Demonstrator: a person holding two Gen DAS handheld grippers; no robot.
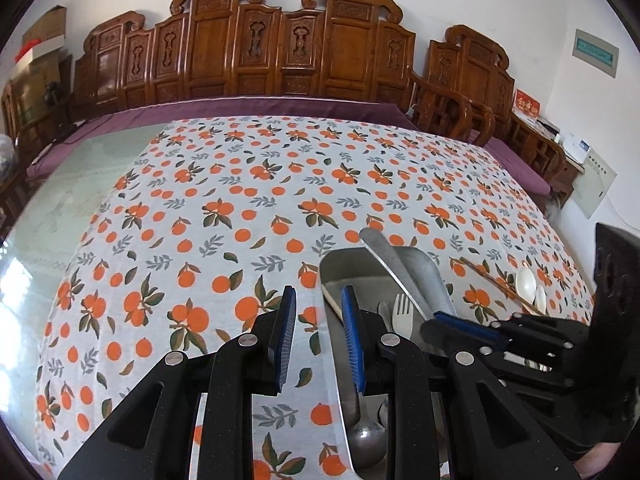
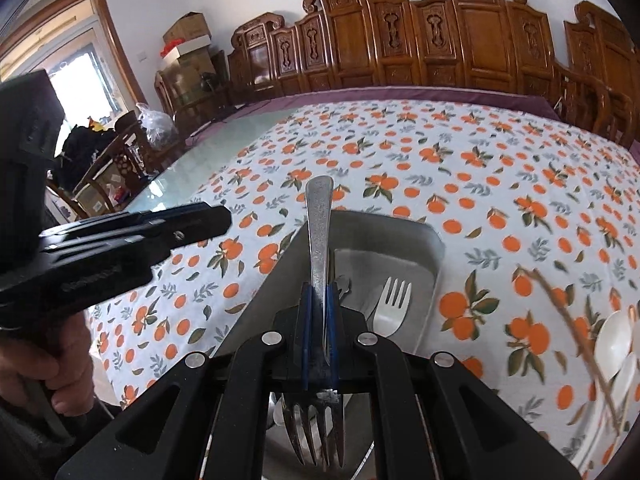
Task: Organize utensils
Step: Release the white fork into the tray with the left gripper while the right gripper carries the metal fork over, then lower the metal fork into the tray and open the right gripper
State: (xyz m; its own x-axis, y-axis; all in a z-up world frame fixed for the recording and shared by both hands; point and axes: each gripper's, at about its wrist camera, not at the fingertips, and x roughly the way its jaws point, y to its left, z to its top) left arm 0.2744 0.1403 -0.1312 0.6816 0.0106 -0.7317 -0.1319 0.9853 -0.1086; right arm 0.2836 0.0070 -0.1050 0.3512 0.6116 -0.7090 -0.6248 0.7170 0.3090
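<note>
A metal tray [image 1: 340, 264] lies on the orange-print tablecloth with a white plastic fork [image 1: 402, 312] and a metal spoon [image 1: 364, 436] in it. My left gripper [image 1: 319, 300] hangs open over the tray's left rim, with nothing between its blue pads. My right gripper [image 2: 318, 292] is shut on a metal fork [image 2: 318, 232] above the tray [image 2: 400, 232]. The fork's handle points away and its tines point back toward the camera. The white fork [image 2: 392, 304] lies just right of it. In the left wrist view the right gripper [image 1: 460, 320] comes in from the right with the metal fork [image 1: 384, 256].
Two white spoons [image 1: 526, 280] and thin chopsticks [image 1: 492, 280] lie on the cloth right of the tray; in the right wrist view the spoons [image 2: 616, 336] sit at the right edge. A hand [image 2: 40, 368] holds the left gripper [image 2: 200, 220]. Carved wooden chairs [image 1: 280, 48] line the table's far side.
</note>
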